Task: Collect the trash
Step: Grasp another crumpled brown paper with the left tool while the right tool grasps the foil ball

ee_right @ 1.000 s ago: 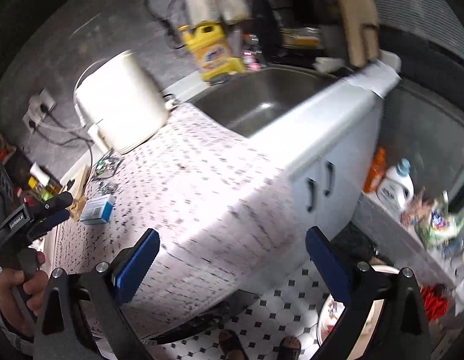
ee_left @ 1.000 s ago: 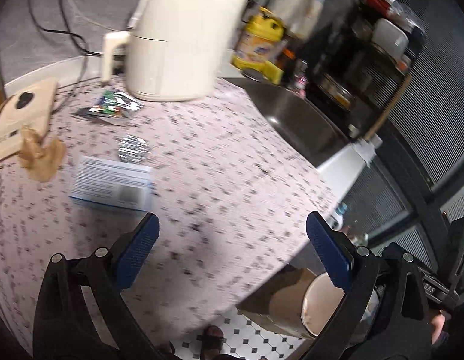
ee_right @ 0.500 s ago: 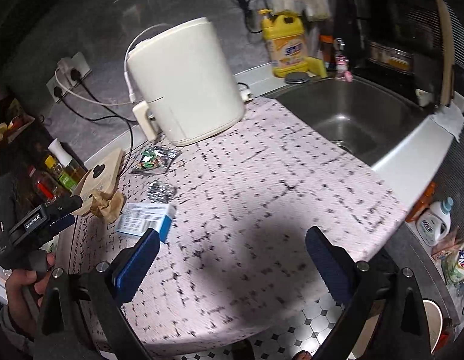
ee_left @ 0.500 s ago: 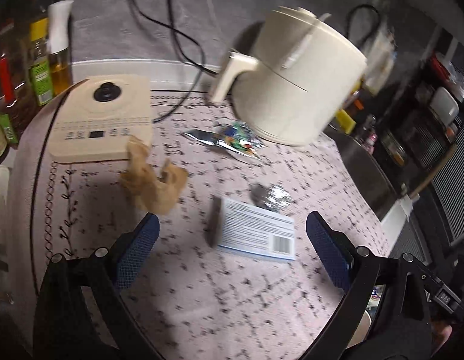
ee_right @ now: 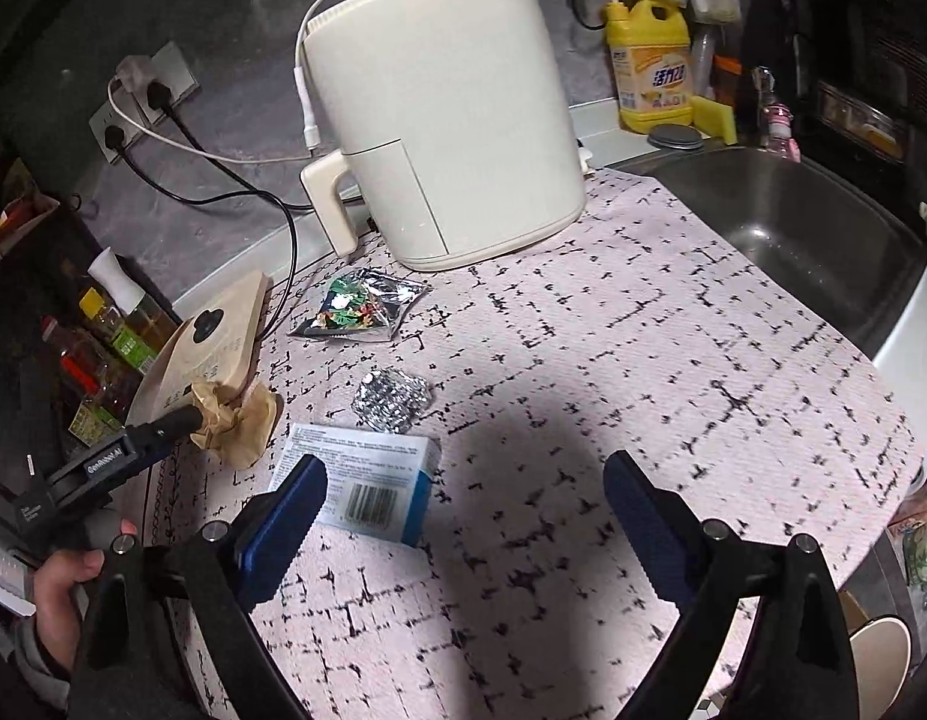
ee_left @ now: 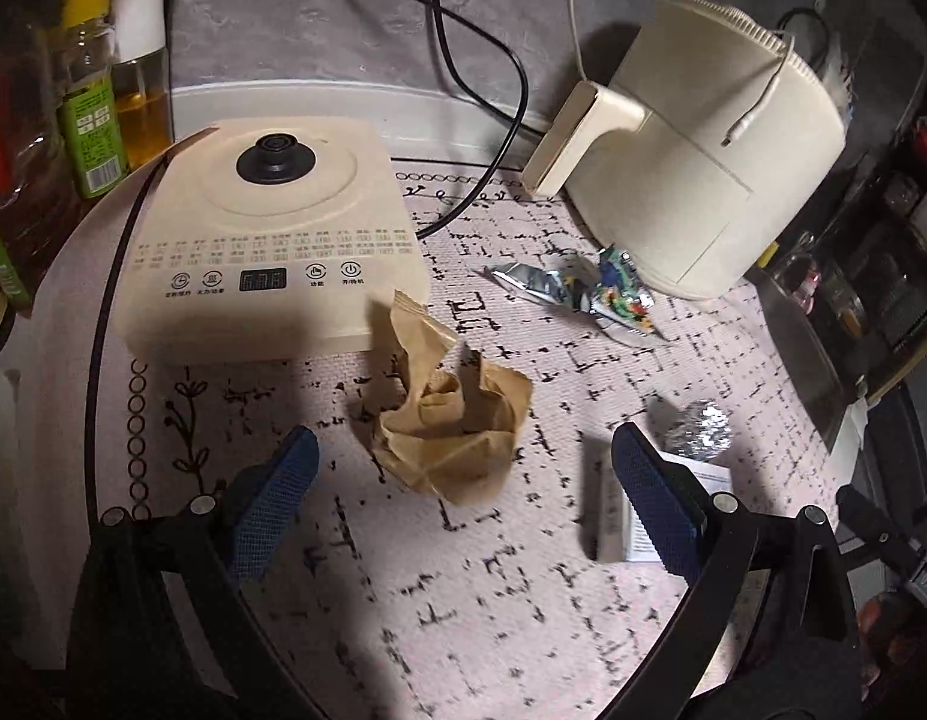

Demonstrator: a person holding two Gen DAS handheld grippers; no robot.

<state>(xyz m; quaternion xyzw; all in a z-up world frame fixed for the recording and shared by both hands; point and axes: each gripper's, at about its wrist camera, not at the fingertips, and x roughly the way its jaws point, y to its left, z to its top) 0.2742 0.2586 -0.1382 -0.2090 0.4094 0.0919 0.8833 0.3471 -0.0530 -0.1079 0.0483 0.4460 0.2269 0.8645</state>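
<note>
The left gripper [ee_left: 460, 495] is hovering wide open around the crumpled brown paper [ee_left: 451, 414] on the tabletop [ee_left: 523, 630], while the right gripper [ee_right: 463, 510] is gaping above the box [ee_right: 367, 480].

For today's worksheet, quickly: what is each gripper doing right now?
Left gripper: open, empty, facing the crumpled brown paper.
Right gripper: open, holding nothing.

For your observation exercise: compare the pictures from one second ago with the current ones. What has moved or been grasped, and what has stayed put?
The left gripper swung from the counter edge over to the crumpled brown paper, which now lies just ahead of its open jaws. The right gripper came in from the counter edge over the blue-and-white box. Neither has grasped anything. The paper, box, foil ball, snack wrapper and air fryer stayed in place.
</note>
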